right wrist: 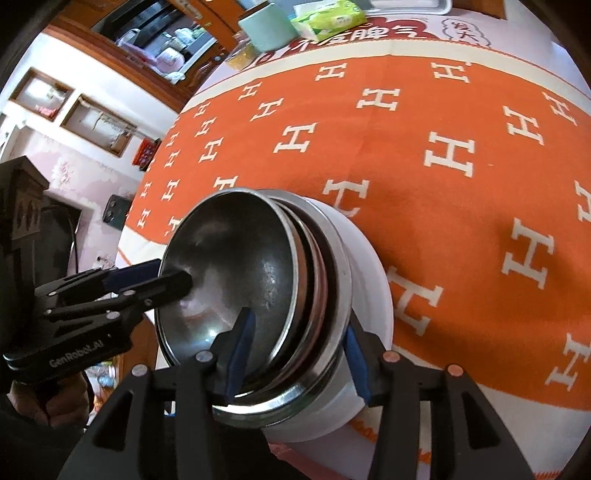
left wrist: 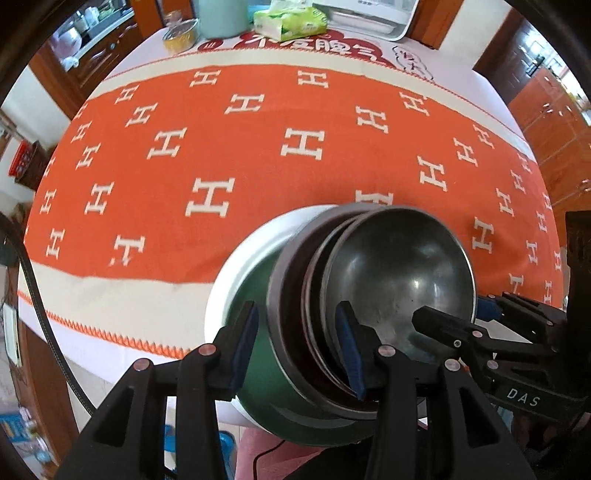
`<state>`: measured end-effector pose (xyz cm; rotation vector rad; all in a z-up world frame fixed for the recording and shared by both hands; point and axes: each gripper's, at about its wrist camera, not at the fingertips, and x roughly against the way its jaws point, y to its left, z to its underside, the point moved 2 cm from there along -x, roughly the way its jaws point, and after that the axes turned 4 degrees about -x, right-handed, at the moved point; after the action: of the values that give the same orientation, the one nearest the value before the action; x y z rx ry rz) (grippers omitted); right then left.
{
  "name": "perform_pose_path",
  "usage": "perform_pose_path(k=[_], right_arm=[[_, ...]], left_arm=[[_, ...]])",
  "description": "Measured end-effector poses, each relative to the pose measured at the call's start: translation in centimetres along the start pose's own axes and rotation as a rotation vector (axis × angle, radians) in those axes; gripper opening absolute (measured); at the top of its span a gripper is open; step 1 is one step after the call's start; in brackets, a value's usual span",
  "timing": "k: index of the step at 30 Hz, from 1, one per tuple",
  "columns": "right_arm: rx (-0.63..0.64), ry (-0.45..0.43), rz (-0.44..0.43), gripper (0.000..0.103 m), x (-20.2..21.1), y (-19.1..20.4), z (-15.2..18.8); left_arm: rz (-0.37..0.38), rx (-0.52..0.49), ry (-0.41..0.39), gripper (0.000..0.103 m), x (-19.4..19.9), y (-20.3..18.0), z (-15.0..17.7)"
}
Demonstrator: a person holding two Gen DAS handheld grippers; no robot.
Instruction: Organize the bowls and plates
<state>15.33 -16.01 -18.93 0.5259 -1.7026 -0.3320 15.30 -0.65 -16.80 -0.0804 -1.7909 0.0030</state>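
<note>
A nested stack of bowls sits at the near edge of the table. A white bowl point(right wrist: 369, 266) with a green wall point(left wrist: 258, 288) is at the bottom, with several steel bowls inside it and a dark steel bowl point(left wrist: 399, 266) on top. My left gripper point(left wrist: 297, 347) straddles the stack's near rim. One pad lies on the green wall and the other inside the top bowl. My right gripper point(right wrist: 297, 345) clamps the opposite rim, with one pad inside the top steel bowl point(right wrist: 229, 266) and the other on the white wall. Each gripper shows in the other's view: right gripper point(left wrist: 454, 314), left gripper point(right wrist: 166, 275).
An orange cloth with white H marks point(left wrist: 258, 155) covers the table. At the far edge stand a mint canister point(left wrist: 221, 18), a green tissue pack point(left wrist: 291, 20), a foil cup point(left wrist: 181, 35) and a steel tray point(left wrist: 365, 22). Wooden cabinets point(left wrist: 554, 122) line the room. A hand point(right wrist: 48, 402) holds the left gripper.
</note>
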Motion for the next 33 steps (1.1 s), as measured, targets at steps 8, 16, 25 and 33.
perform_pose_path(k=[8,16,25,33], right_arm=[[-0.107,-0.143,0.104,0.061,2.1,0.9,1.0],[-0.276,-0.327,0.164,0.062,3.6,3.2,4.5],[-0.346,-0.458,0.218,0.069,4.6,7.2,8.6],[-0.294,-0.505,0.371,0.087,8.1,10.0,10.8]], left_arm=[[0.083,-0.067,-0.096,0.046,2.0,1.7,0.0],[0.156,-0.133,-0.212,0.055,5.0,5.1,1.9],[0.186,-0.202,-0.275,0.065,8.0,8.8,4.9],[0.240,-0.175,-0.329,0.079,10.5,10.3,5.1]])
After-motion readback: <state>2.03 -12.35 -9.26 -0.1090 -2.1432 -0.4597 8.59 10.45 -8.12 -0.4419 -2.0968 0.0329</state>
